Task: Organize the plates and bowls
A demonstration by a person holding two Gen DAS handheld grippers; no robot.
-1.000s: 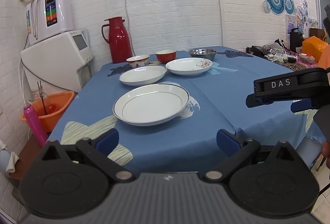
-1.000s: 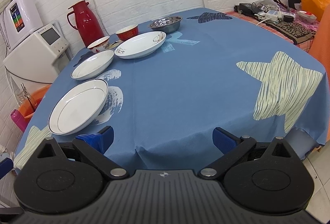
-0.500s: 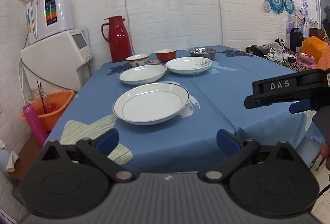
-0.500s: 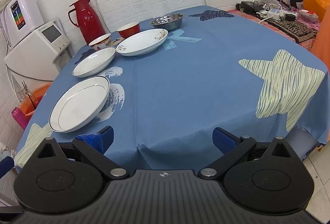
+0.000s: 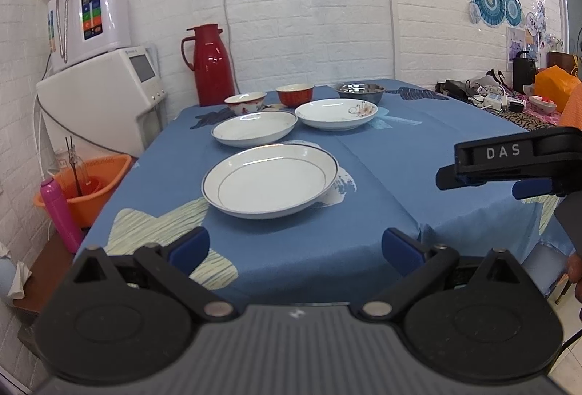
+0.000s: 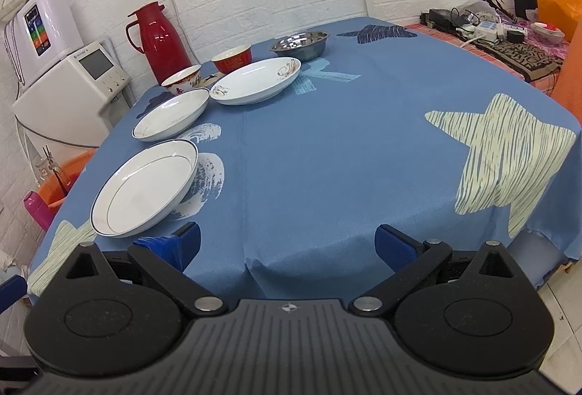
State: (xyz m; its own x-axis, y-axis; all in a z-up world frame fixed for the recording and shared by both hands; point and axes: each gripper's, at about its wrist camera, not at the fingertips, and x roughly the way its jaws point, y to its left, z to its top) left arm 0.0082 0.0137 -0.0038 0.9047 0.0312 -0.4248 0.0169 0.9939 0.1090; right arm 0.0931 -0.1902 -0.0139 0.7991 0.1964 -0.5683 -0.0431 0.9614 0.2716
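Over the last second almost nothing has changed on the desk (image 5: 363, 220): the plates and bowls lie just where they did, and both views have only crept a little closer to the near edge. That suggests the task is at its very start, with the approach barely under way and no dish handled yet.

The left hand-held gripper (image 5: 294, 246) hangs in front of the desk's near edge with its fingers spread wide and nothing between them. The right hand-held gripper (image 6: 287, 244) is likewise spread and empty.

The nearest rimmed plate (image 5: 270, 179) lies directly ahead of the left hand-held gripper. Beyond it sits a second white plate (image 5: 254, 128), and to its right a flowered plate (image 5: 336, 113). At the far end stand a small patterned bowl (image 5: 244, 103), a red bowl (image 5: 294, 94) and a steel bowl (image 5: 360, 92), all apart from one another.

My guess is the nearest plate gets picked first, for stacking on its neighbour
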